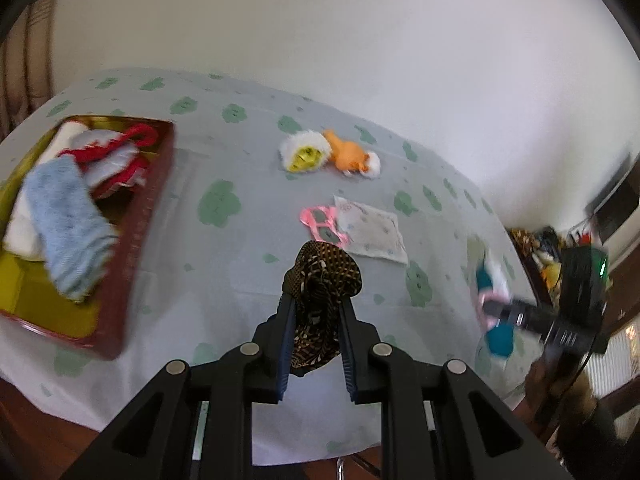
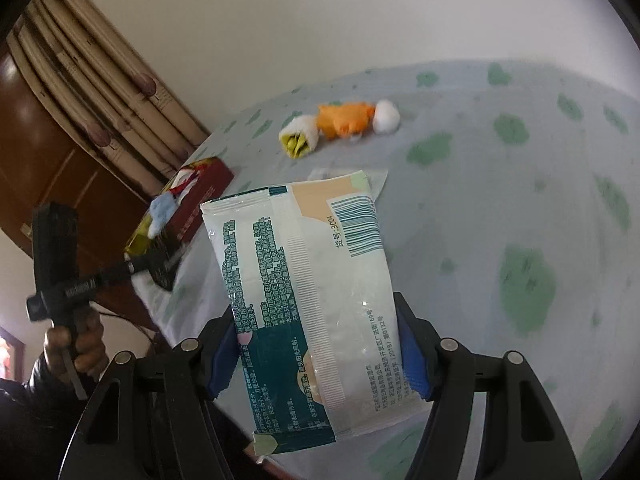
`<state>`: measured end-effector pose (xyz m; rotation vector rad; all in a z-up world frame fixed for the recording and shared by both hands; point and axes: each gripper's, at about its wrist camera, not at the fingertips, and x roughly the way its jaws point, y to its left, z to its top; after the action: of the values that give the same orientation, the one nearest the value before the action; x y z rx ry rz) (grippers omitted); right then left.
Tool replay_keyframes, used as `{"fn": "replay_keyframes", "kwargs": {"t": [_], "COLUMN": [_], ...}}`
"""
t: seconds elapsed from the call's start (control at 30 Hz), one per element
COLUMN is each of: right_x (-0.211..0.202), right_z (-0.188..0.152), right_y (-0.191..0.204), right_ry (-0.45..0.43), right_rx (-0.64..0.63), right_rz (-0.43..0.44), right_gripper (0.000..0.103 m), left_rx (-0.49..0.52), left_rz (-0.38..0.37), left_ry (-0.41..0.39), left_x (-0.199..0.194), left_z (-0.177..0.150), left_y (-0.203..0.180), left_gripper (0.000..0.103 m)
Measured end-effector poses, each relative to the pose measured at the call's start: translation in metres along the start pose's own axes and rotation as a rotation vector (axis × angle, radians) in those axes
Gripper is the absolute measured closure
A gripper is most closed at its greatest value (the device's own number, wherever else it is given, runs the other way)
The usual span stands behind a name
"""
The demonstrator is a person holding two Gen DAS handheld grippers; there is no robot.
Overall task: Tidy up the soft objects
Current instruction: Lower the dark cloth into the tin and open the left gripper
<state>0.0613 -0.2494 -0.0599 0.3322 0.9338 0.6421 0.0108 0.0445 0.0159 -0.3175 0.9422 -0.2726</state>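
Pretty soft, even daylight in both views, no hard shadows on the tablecloth; the white wall looks a bit washed out toward the right; heavy fisheye bend everywhere, with dark vignette corners; the left wrist view is smeared with motion blur, worst on the tin and the towels at left and on the right gripper at the edge; in the right wrist view the wipes pack stays sharp enough to read its print, with small glare specks on the plastic; the background is softer.
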Motion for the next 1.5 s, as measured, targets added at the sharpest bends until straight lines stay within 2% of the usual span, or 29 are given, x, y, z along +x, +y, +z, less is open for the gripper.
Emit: {"fn": "replay_keyframes", "kwargs": {"t": [0.17,0.33,0.4,0.47,0.67,0.83,1.07,1.17,1.23,1.27,1.37,1.5], "right_x": [0.008,0.017,0.021,0.025,0.034,0.038,0.045,0.046,0.047,0.048,0.048,0.049], "right_z": [-0.006,-0.003,-0.001,-0.002,-0.002,0.0,0.003,0.003,0.003,0.003,0.002,0.002], "right_y": [0.007,0.017,0.019,0.022,0.029,0.031,0.033,0.034,0.035,0.036,0.035,0.035], "right_ry": [0.011,0.018,0.023,0.032,0.059,0.069,0.086,0.089,0.09,0.091,0.096,0.095], "right_rx": [0.024,0.011,0.015,0.014,0.007,0.009,0.014,0.014,0.012,0.009,0.013,0.017], "right_rz": [0.019,0.034,0.039,0.042,0.053,0.059,0.071,0.075,0.074,0.073,0.074,0.076], "right_gripper": [0.038,0.037,0.037,0.037,0.037,0.037,0.037,0.037,0.037,0.037,0.037,0.037], "left_rx": [-0.07,-0.118,-0.123,-0.145,-0.184,-0.159,-0.148,-0.126,-0.125,-0.132,-0.162,-0.128], "left_rz": [0.078,0.221,0.287,0.32,0.359,0.421,0.467,0.514,0.547,0.56,0.569,0.614], "left_ry": [-0.071,-0.132,-0.135,-0.134,-0.131,-0.129,-0.117,-0.107,-0.101,-0.099,-0.09,-0.093], "left_x": [-0.041,-0.076,-0.079,-0.079,-0.066,-0.052,-0.044,-0.041,-0.039,-0.04,-0.041,-0.044], "left_z": [0.021,0.036,0.041,0.044,0.043,0.043,0.035,0.034,0.034,0.034,0.032,0.03], "left_y": [0.045,0.1,0.12,0.14,0.177,0.187,0.19,0.187,0.187,0.188,0.189,0.18], "left_gripper": [0.083,0.083,0.083,0.083,0.083,0.082,0.078,0.071,0.057,0.054,0.054,0.053]}}
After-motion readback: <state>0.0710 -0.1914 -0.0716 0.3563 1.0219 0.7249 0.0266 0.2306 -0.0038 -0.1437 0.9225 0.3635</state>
